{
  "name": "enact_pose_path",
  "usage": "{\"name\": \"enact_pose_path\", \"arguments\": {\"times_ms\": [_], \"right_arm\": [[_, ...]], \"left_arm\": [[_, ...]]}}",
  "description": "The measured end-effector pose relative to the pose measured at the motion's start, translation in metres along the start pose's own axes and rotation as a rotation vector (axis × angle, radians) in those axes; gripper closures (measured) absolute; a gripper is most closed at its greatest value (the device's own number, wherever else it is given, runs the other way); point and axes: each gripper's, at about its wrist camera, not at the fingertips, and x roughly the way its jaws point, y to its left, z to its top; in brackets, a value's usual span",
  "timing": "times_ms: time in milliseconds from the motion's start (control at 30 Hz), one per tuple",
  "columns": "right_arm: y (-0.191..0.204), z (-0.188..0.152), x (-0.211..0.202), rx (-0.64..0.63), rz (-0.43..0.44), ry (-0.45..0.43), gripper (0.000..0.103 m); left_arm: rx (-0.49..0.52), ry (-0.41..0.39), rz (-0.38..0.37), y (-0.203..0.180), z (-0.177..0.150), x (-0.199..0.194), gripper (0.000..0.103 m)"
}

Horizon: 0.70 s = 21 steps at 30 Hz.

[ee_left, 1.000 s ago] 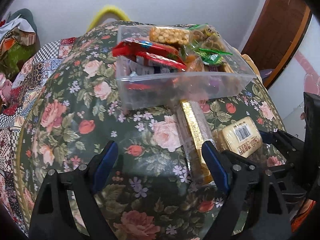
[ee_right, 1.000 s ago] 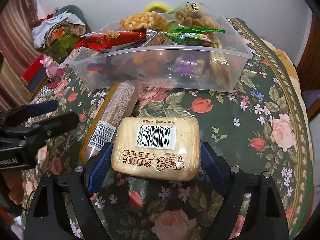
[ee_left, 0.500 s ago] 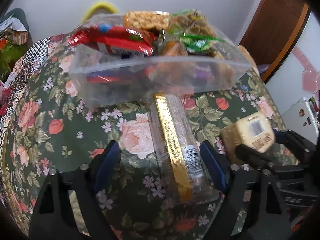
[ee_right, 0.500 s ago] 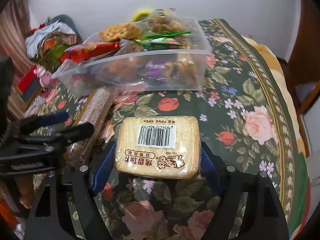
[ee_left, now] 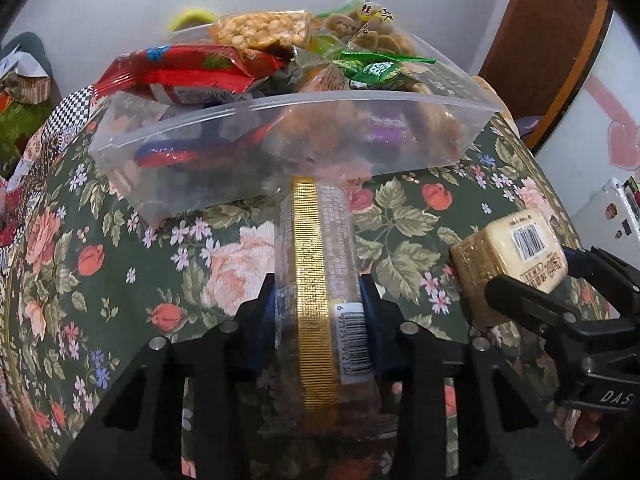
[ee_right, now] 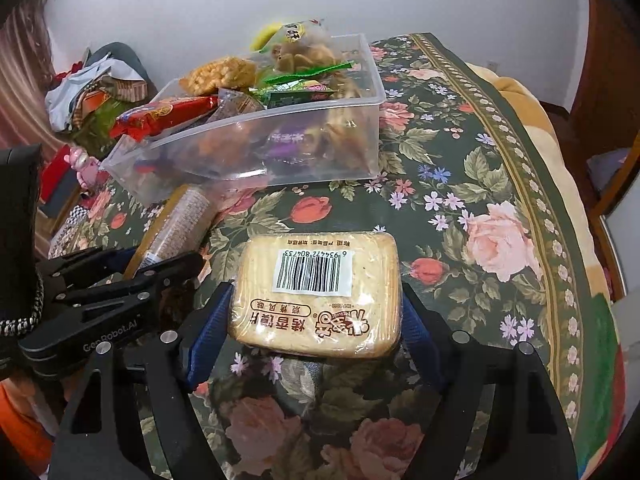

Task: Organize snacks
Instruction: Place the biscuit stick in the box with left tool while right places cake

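Note:
My left gripper [ee_left: 320,300] is shut on a long clear cracker pack with a gold strip [ee_left: 320,264], whose far end reaches the clear plastic bin [ee_left: 360,160]. The bin is heaped with snacks: red packs [ee_left: 188,72], a peanut bar [ee_left: 260,34], green wrappers [ee_left: 376,68]. My right gripper [ee_right: 316,312] is shut on a flat tan biscuit pack with a barcode [ee_right: 316,292], held just above the floral cloth. That pack shows at the right of the left wrist view [ee_left: 516,256]. The bin [ee_right: 352,136] stands beyond it, to the left. The long pack [ee_right: 176,224] and left gripper [ee_right: 160,268] show at left.
The table wears a dark green floral cloth [ee_right: 480,220] with a bordered edge at right. Clothes and clutter [ee_right: 96,92] lie beyond the table's left side. A wooden door [ee_left: 548,40] stands at the back right.
My left gripper moved right over the long pack and shut on it. My right gripper shut on the biscuit pack and raised it slightly, drawing back from the bin.

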Motion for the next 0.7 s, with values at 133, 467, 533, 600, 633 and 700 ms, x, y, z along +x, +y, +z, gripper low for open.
{"name": "enact_pose_path", "arguments": {"times_ms": [133, 467, 533, 600, 633, 700], "right_arm": [[0.002, 0.002, -0.007, -0.009, 0.001, -0.016, 0.026], [0.008, 0.013, -0.03, -0.018, -0.004, -0.07, 0.026], [0.009, 0.017, -0.034, -0.021, -0.007, -0.082, 0.026], [0.009, 0.019, -0.037, -0.021, -0.009, -0.093, 0.026], [0.009, 0.021, -0.039, -0.019, -0.007, -0.099, 0.026], [0.009, 0.025, -0.041, -0.018, -0.003, -0.109, 0.026]], "left_arm": [[0.01, -0.004, -0.018, -0.002, -0.004, -0.012, 0.068], [0.025, -0.045, -0.039, -0.003, -0.006, -0.052, 0.068], [0.025, -0.063, -0.046, -0.001, -0.003, -0.064, 0.068], [0.023, -0.079, -0.055, -0.001, 0.001, -0.073, 0.068], [0.023, -0.092, -0.061, -0.001, 0.003, -0.08, 0.068], [0.024, -0.117, -0.064, 0.0, 0.009, -0.091, 0.068]]}}
